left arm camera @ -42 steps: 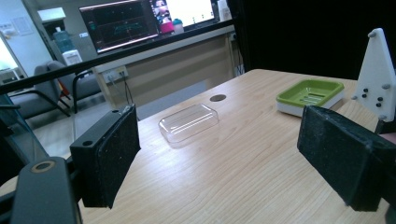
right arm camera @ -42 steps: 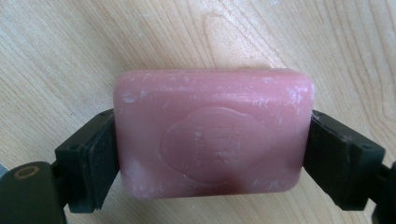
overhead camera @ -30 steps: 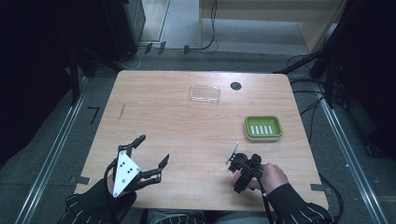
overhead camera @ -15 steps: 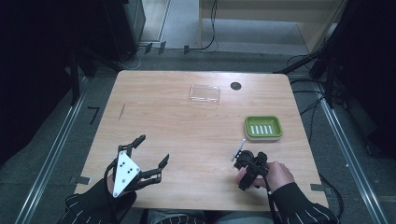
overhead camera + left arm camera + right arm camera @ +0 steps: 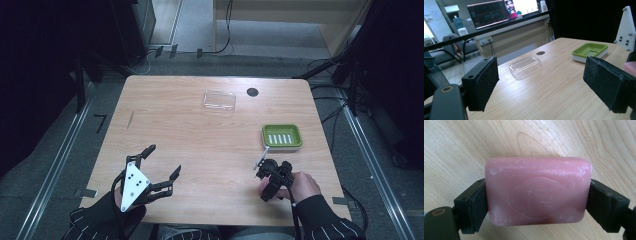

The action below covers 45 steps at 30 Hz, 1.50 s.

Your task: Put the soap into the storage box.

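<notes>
From above, my left gripper [image 5: 159, 167] is hovering at seven o'clock on the table [image 5: 170, 120], jaws spread wide; my right gripper [image 5: 267, 175] is sitting at five o'clock, just below the green soap dish [image 5: 282, 136].

Left gripper view: clear lid [image 5: 525, 66] lying ahead, between my gaping jaws.

Right gripper view: I'm clamping the pink soap bar [image 5: 537, 191] over the wood.

One wooden table [image 5: 190, 130] carries everything. There are two grippers: the left gripper [image 5: 159, 166] at the near left and the right gripper [image 5: 265, 181] at the near right. There is one pink soap bar [image 5: 537, 191], between the right gripper's jaws. One green soap dish [image 5: 282, 136] sits on the right side, one clear plastic lid [image 5: 219, 100] lies toward the far edge, and one dark round hole [image 5: 252, 92] is just right of that lid. Two sleeved forearms enter from the near edge.
</notes>
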Motion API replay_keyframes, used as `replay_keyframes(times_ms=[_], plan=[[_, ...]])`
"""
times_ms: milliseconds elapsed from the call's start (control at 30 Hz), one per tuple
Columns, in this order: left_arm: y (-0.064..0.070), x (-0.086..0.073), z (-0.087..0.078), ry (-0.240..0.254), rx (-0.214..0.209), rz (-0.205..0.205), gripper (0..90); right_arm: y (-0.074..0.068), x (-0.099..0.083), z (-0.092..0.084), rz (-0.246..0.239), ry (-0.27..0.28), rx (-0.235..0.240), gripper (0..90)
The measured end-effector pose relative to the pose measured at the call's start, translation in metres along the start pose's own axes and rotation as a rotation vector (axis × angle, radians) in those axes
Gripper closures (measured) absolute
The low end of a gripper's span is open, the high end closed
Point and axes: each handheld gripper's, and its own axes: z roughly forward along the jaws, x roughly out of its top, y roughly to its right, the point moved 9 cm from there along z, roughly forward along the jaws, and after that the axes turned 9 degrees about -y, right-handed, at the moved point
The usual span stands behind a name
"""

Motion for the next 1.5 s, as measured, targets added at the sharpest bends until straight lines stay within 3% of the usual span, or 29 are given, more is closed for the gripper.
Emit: replay_keyframes(times_ms=[1100, 1500], plan=[[0.000, 0.000, -0.001, 0.004, 0.004, 0.007, 13.6, 0.035, -0.021, 0.003, 0.086, -0.041, -0.003, 13.4], [0.001, 0.000, -0.001, 0.003, 0.003, 0.010, 13.6, 0.047, -0.026, 0.004, 0.146, -0.065, -0.008, 13.4]])
